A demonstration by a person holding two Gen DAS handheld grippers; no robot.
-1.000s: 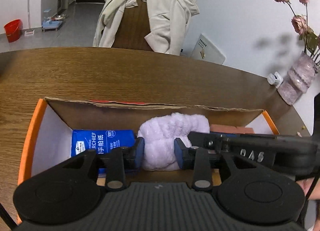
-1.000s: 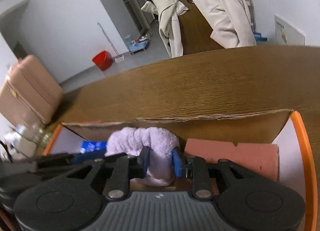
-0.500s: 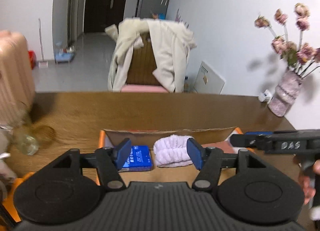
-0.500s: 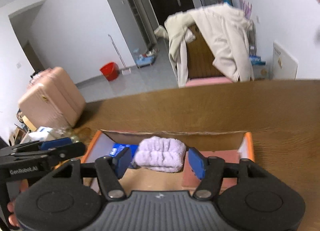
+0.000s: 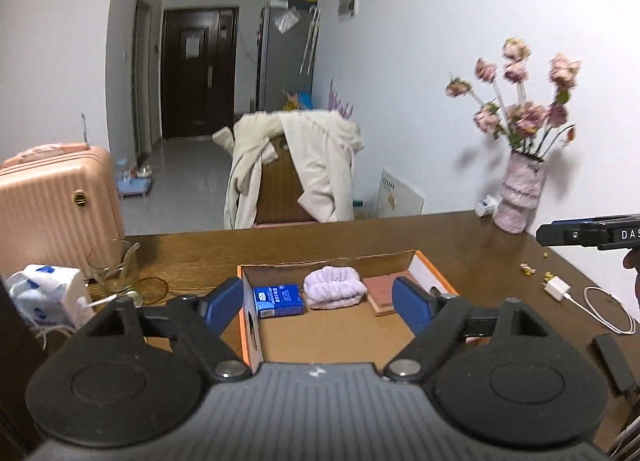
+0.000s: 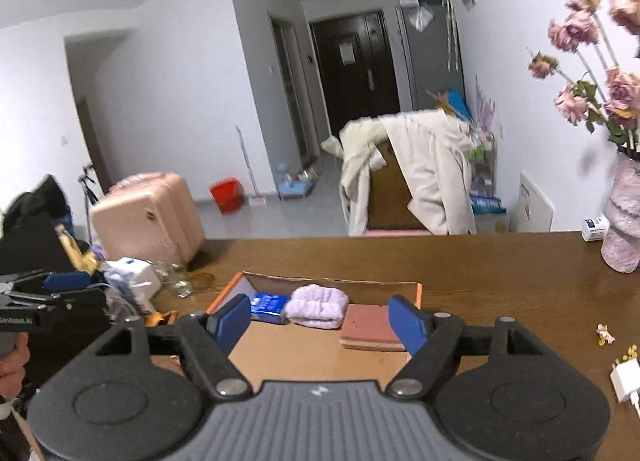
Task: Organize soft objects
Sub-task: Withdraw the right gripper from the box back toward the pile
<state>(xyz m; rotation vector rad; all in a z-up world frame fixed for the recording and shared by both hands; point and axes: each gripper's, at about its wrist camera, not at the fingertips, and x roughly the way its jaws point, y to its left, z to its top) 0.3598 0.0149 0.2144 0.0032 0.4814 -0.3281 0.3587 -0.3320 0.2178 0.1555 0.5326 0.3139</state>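
The lilac fluffy headband [image 5: 335, 292] is lying against the far wall of the orange-edged cardboard box [image 5: 249, 325], sitting between a blue tissue pack [image 5: 278, 300] and a pink pad [image 5: 383, 293]. The left tool [image 5: 318, 307] and the right tool [image 6: 320, 320] are both hanging above the box's near side, jaws spread wide and gripping nothing. The box is resting mid-bench [image 6: 500, 281], with a flower vase [image 5: 520, 197] standing at the far right corner.

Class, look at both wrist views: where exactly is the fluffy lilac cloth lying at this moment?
The lilac cloth lies in the cardboard box, against its far wall, between the blue tissue pack on its left and the pink pad on its right.
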